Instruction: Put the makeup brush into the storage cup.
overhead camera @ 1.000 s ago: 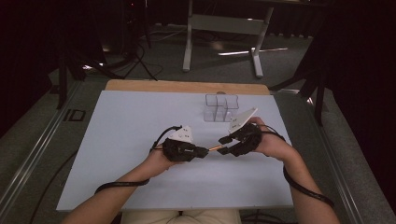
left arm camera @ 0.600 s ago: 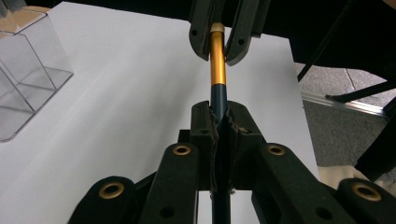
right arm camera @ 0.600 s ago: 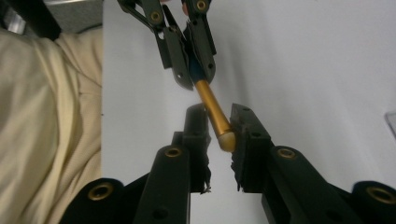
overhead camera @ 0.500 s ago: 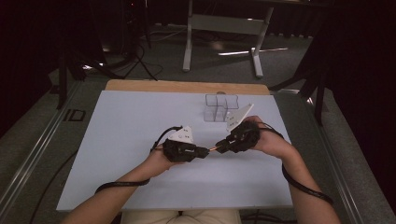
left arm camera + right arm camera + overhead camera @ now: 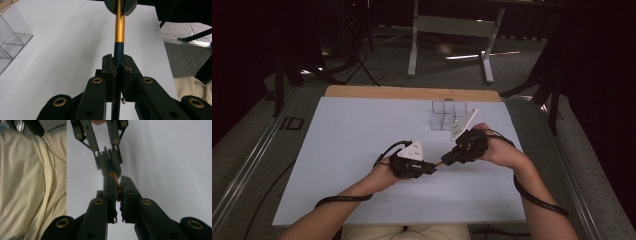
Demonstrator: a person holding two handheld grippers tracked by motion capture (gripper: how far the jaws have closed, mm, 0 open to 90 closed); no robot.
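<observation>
A slim pen (image 5: 119, 30) with a gold upper section and a dark blue barrel runs level between my two grippers above the white table (image 5: 352, 150). My left gripper (image 5: 118, 63) is shut on the dark blue barrel. My right gripper (image 5: 117, 187) has just been closing and now pinches the gold end (image 5: 113, 175). From above, the left gripper (image 5: 432, 169) and right gripper (image 5: 446, 160) meet tip to tip near the table's middle, with the pen (image 5: 439, 164) a short orange bridge between them.
A clear plastic box with compartments (image 5: 447, 115) stands behind the right hand, and it also sits at the left edge (image 5: 12, 37) in the left gripper view. A cream garment (image 5: 30, 185) hangs at the table's near edge. Dark stands and a metal frame (image 5: 452, 30) are beyond the table.
The right gripper's jaws have closed onto the pen's gold end, with the hand shifting only slightly. The left hand and its grip have stayed the same.
</observation>
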